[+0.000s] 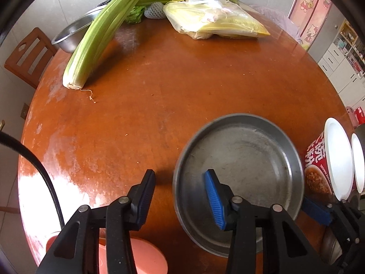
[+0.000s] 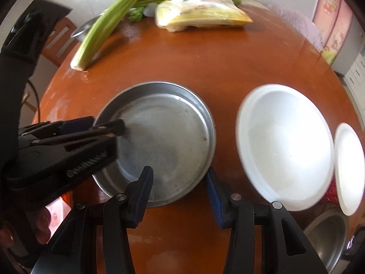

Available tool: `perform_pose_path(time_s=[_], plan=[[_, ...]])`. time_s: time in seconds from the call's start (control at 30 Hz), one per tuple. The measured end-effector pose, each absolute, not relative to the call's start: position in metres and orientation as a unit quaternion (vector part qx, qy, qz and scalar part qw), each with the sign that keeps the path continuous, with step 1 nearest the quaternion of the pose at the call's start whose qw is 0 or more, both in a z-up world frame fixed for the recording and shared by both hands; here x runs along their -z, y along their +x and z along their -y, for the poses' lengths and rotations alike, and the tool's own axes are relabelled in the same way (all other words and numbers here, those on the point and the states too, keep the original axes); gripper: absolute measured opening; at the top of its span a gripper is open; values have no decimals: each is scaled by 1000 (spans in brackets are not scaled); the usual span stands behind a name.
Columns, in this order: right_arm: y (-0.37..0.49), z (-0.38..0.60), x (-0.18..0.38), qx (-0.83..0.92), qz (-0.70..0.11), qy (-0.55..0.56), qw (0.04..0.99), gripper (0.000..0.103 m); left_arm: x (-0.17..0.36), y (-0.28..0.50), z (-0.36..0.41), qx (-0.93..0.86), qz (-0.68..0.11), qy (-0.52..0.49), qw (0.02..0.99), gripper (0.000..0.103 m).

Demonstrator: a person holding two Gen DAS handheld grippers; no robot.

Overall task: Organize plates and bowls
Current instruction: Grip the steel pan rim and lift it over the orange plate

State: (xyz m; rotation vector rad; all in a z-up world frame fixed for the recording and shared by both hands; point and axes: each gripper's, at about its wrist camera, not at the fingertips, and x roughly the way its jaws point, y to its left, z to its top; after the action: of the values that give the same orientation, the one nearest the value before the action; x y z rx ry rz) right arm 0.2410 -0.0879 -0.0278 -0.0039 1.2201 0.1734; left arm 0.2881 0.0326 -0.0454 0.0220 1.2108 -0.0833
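A round reddish wooden table carries celery and a bagged yellow packet at its far side. Near the front sits the metal plate. The left gripper straddles its left rim, jaws parted, pads not visibly pressing. The right gripper straddles its near-right rim likewise. Only the right view shows the white bowl fully; the left view shows its printed red side.

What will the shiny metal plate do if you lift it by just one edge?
The metal plate looks thin, so it is probably light and stiff. Gripped at one side of its low rim, it may tilt or slip, since the metal looks smooth. It sits flat on the table, so a push would probably slide it.
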Motion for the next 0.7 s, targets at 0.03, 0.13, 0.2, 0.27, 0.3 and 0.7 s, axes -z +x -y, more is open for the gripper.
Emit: perform_pose_path(time_s=[0.03,0.13,0.2,0.27,0.3,0.7], plan=[[242,86,30,-86,-574,-4,814,48,45,288,-33,41,-568,9,822,36],[242,82,32,-94,-572,-5,815,47,44,287,-33,49,-568,4,822,32],[243,83,32,-99,-571,3,815,47,44,286,-34,46,-567,2,822,32],[242,85,30,-109,-571,17,814,47,42,284,-37,44,-566,-2,823,32],[241,85,28,-113,-568,19,815,47,41,283,-38,45,-564,-4,825,32],[221,83,-12,-150,-524,24,838,47,-5,252,-51,37,-521,-17,853,32]])
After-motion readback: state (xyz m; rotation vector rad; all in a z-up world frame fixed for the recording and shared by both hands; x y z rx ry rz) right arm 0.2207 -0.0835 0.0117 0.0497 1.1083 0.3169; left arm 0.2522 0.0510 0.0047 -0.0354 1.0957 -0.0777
